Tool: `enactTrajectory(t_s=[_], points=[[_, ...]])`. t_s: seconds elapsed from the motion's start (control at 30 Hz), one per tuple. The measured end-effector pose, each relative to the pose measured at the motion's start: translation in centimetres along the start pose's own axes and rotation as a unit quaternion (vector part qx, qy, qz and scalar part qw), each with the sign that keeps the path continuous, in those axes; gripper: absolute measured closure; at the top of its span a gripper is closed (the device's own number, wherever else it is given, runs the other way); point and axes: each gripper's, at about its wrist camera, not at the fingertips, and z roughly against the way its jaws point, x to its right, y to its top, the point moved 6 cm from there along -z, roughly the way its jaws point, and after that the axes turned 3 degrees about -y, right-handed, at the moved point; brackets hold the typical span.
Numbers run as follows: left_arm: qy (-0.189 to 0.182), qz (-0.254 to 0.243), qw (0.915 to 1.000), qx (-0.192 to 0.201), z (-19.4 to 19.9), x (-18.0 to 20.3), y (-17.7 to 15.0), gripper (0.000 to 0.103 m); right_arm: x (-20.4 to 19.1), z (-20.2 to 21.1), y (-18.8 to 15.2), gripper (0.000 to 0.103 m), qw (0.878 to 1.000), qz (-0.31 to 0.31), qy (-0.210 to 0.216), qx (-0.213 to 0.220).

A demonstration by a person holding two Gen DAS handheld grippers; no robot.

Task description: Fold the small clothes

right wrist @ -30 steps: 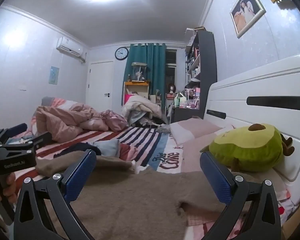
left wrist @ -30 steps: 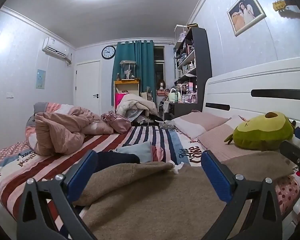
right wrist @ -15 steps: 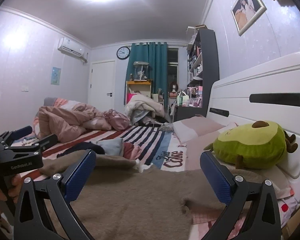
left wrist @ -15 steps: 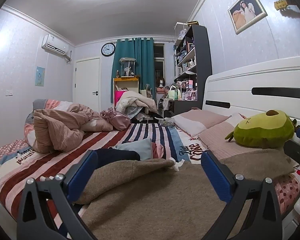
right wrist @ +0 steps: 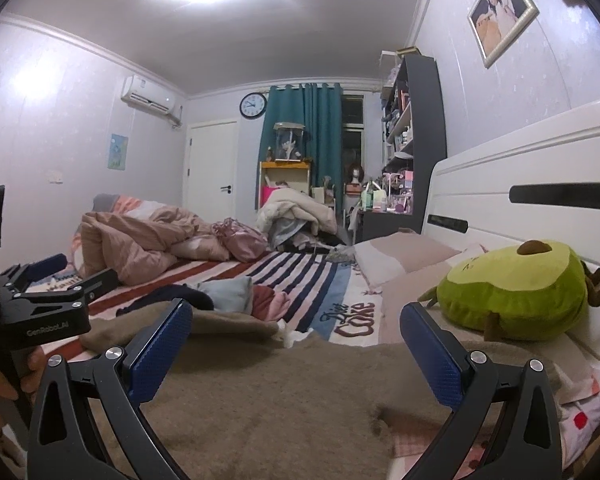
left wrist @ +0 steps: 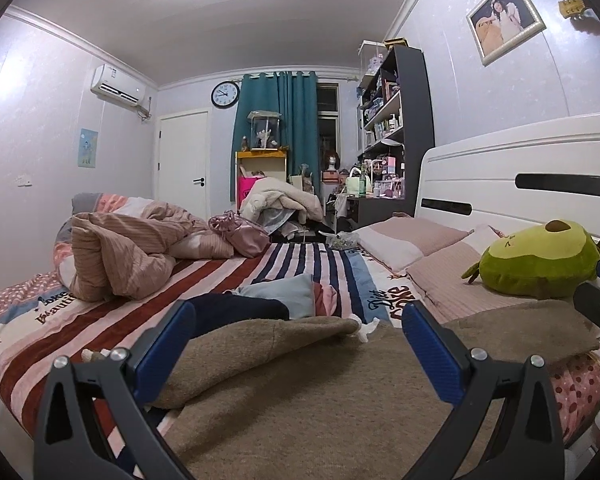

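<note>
A brown fuzzy garment (left wrist: 320, 396) lies spread on the bed's near edge, its left sleeve folded over; it also shows in the right wrist view (right wrist: 284, 408). My left gripper (left wrist: 296, 344) is open and empty just above it. My right gripper (right wrist: 296, 344) is open and empty above the same garment. The left gripper also shows at the left of the right wrist view (right wrist: 56, 276). Behind the garment lies a small pile of dark navy (left wrist: 240, 308), light blue (left wrist: 288, 292) and pink clothes (right wrist: 268, 300).
A green avocado plush (left wrist: 540, 264) rests by the white headboard (left wrist: 520, 184) at the right. Pink pillows (left wrist: 412, 236) lie beyond it. A bunched pink duvet (left wrist: 120, 252) sits at the far left on the striped sheet (left wrist: 300, 260).
Both grippers have dropped and tilted slightly, shifting the view a little. Both stay open and empty. The garment has not moved.
</note>
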Motion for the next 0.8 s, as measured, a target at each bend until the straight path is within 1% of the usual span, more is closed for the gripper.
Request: enactTrajectory(t_s=[0.23, 0.57, 0.67, 0.8], points=[[0.004, -0.004, 1.0, -0.002, -0.52, 0.07, -0.3, 0.001, -0.04, -0.43, -0.35, 0.0, 1.0, -0.011, 0.002, -0.005], [-0.003, -0.005, 0.9999, -0.009, -0.83, 0.08, -0.55, 0.001, 0.17, -0.64, -0.37, 0.0, 1.0, -0.019, 0.004, -0.008], [-0.004, -0.007, 0.9999, -0.009, -0.82, 0.03, -0.6, 0.001, 0.47, -0.27, -0.57, 0.0, 1.0, -0.029, -0.004, 0.003], [-0.002, -0.006, 0.9999, -0.011, -0.86, -0.07, -0.68, 0.001, 0.49, -0.16, -0.75, 0.0, 0.999, -0.035, 0.002, -0.002]])
